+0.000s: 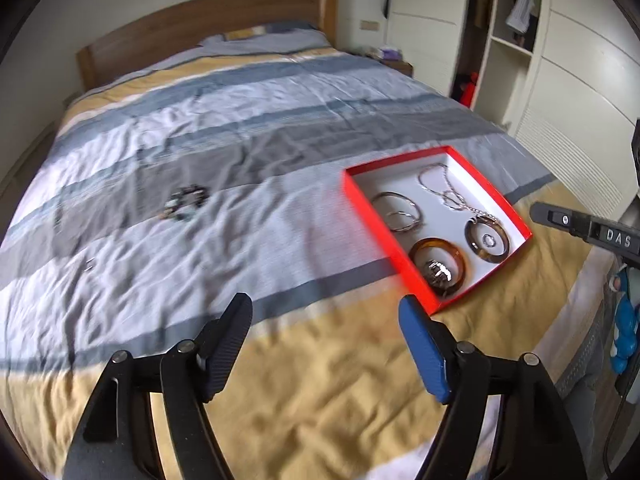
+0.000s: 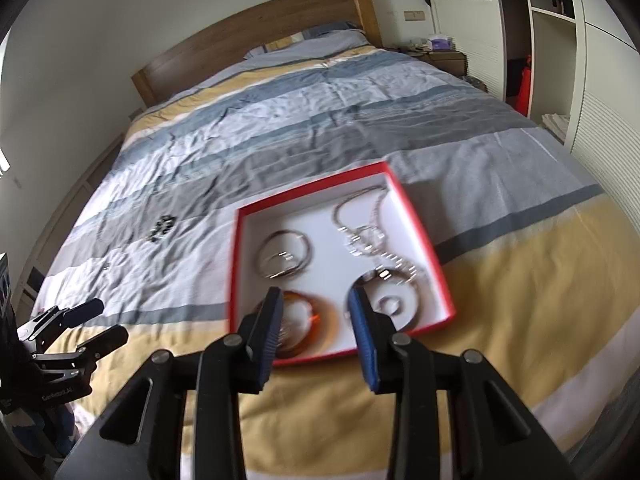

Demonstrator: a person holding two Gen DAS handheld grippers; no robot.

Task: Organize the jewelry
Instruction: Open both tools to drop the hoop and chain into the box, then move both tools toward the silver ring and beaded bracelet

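so, nearest me, my left hand-held gripper (image 1: 324, 320) hangs over the yellow band of the bedspread (image 1: 320, 400) with its jaws standing wide and nothing between them. my right hand-held gripper (image 2: 314, 300) is parted about halfway, also empty, its tips hovering in front of the near edge of the red box (image 2: 240, 248). i read both as free hands, ready for the next pick.

just beyond, the red box lies flat on the bed, lid off, its white floor serving as the place where the jewelry gathers. in its near corner sits an amber bangle (image 1: 438, 266) with something small and silvery inside its ring; beside it is a darker bangle (image 1: 487, 239) with a small ring in its middle. behind those lie thin silver bangles (image 1: 397, 212), overlapping, and a silver chain necklace (image 1: 440, 184) looped along the far side.

farther out, well apart from the box on the grey stripes, a dark beaded bracelet (image 1: 186, 202) is not yet put away, and a small metal piece (image 1: 89, 265) lies off to its left; i cannot tell what it is. those look like my remaining work.

at the far end stand the wooden headboard (image 1: 200, 24) and the wardrobe (image 1: 580, 60).
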